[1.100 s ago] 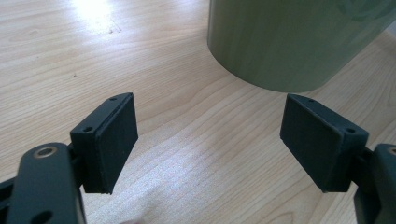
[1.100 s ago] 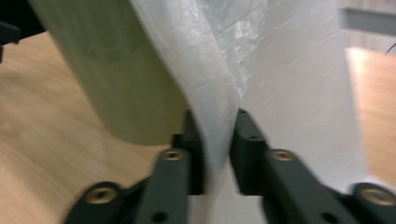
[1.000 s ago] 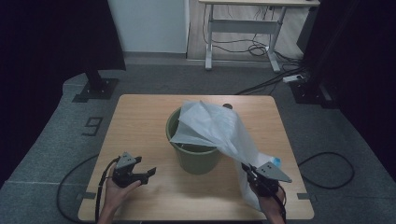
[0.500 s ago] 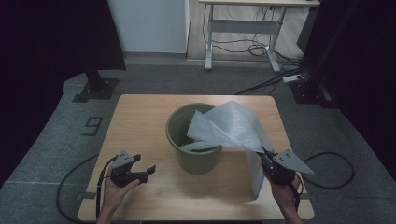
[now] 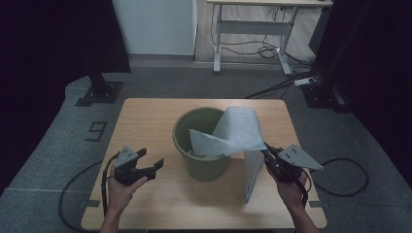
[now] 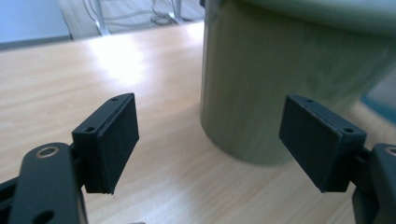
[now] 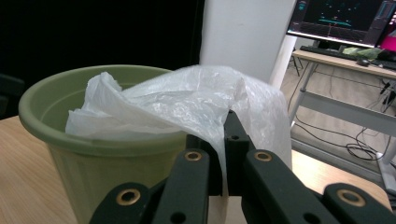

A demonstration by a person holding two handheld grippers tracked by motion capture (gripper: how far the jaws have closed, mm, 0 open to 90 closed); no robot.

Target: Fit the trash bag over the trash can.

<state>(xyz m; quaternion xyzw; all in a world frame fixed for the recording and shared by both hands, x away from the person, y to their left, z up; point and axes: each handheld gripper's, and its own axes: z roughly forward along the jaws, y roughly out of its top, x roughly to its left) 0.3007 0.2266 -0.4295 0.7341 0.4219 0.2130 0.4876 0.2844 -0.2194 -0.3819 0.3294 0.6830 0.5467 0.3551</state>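
While the right tool (image 5: 270,156) pinches the white plastic bag (image 5: 238,133) at the green bucket's (image 5: 201,167) four o'clock, bag draped over its rim, the left tool (image 5: 145,164) gapes wide and empty at eight o'clock above the bench (image 5: 145,111).

- Bucket (image 5: 201,145): olive green, plain.
- Bag (image 5: 238,133): translucent white, crinkled sheen.
- Bench (image 5: 150,116): light wood, fine grain.
- Left tool (image 5: 148,167): black, grey top plate.
- Right tool (image 5: 270,154): black, grey plate.
- Floor (image 5: 58,145): dark grey carpet.
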